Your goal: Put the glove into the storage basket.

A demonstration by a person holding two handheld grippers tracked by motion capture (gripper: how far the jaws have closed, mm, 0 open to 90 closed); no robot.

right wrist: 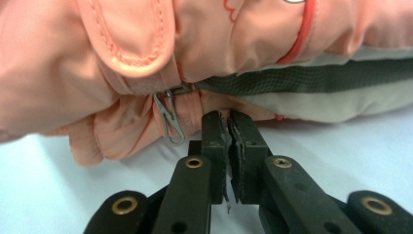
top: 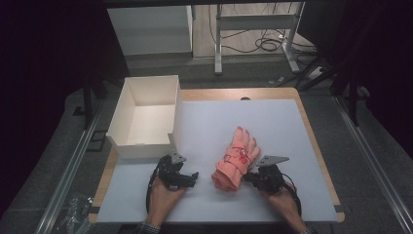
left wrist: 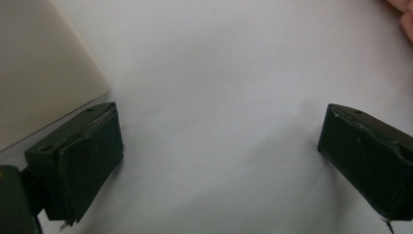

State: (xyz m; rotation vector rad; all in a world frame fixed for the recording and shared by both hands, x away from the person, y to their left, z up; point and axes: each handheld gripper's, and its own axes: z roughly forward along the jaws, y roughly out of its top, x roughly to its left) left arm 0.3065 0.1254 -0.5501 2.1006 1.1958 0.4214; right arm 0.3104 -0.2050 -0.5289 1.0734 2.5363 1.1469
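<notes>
A pink padded glove (top: 237, 158) lies on the white mat, fingers pointing away from me. In the right gripper view the glove (right wrist: 195, 58) shows a grey palm side and a small metal clip (right wrist: 168, 119). My right gripper (top: 251, 176) is at the glove's right side near the cuff. Its jaws are pressed together, and the right gripper's tips (right wrist: 227, 117) pinch a fold of pink fabric at the glove's lower edge. My left gripper (top: 192, 178) rests left of the glove. The left gripper (left wrist: 219, 129) stands wide open over bare mat, holding nothing.
An open white cardboard box (top: 146, 141) stands at the mat's left, just beyond my left gripper; its corner (left wrist: 39, 73) shows in the left gripper view. The white mat (top: 272, 122) covers a wooden table. Desk legs and cables stand on the floor behind.
</notes>
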